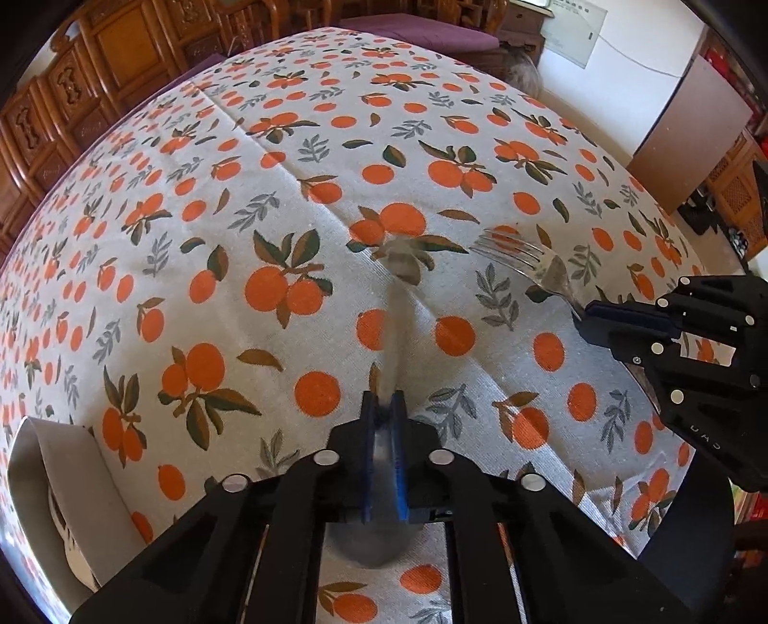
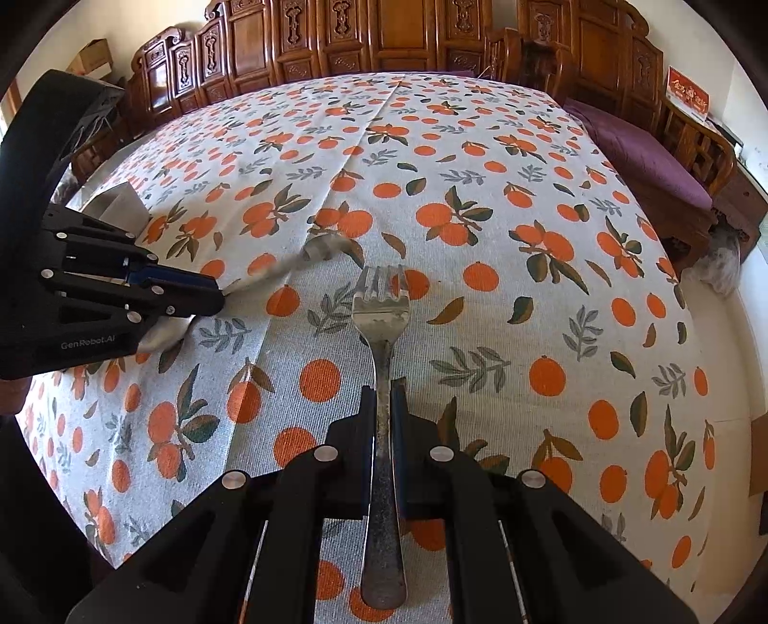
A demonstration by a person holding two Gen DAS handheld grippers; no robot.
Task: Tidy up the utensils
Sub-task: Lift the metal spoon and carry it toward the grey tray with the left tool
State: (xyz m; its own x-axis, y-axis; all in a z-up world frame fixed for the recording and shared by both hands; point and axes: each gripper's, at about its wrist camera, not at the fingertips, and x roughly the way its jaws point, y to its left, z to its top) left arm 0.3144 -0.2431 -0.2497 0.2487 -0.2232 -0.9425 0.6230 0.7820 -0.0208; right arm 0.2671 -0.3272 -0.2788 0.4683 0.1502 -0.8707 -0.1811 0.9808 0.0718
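The only text I can actually read is "GenRobot.AI" printed on the side of the left gripper (image 2: pixel 218 295) in the right wrist view, plus a few letters on the other one that are too warped to make out. There's a red sign (image 2: pixel 687 94) with gold characters on the far right wall, way too small to read.

The surface is a table under a tablecloth (image 1: pixel 201 192), off-white with oranges and leaves all over and a fold crease running up the middle. Behind it is carved wooden furniture (image 2: pixel 384 33), a bench with a purple cushion (image 2: pixel 643 158), and white walls.

The right gripper (image 2: pixel 382 391) is clenched on a metal fork (image 2: pixel 381 312), pinching the handle, tines pointing away over the cloth. The left gripper has just been closing and now pinches a second utensil (image 1: pixel 401 269). That one is motion-blurred, so I honestly can't tell whether it's a spoon or something else. Its lower end is hidden behind the fingers.

A grey box-like thing (image 1: pixel 62 480) sits at the table edge, cut off by the frame
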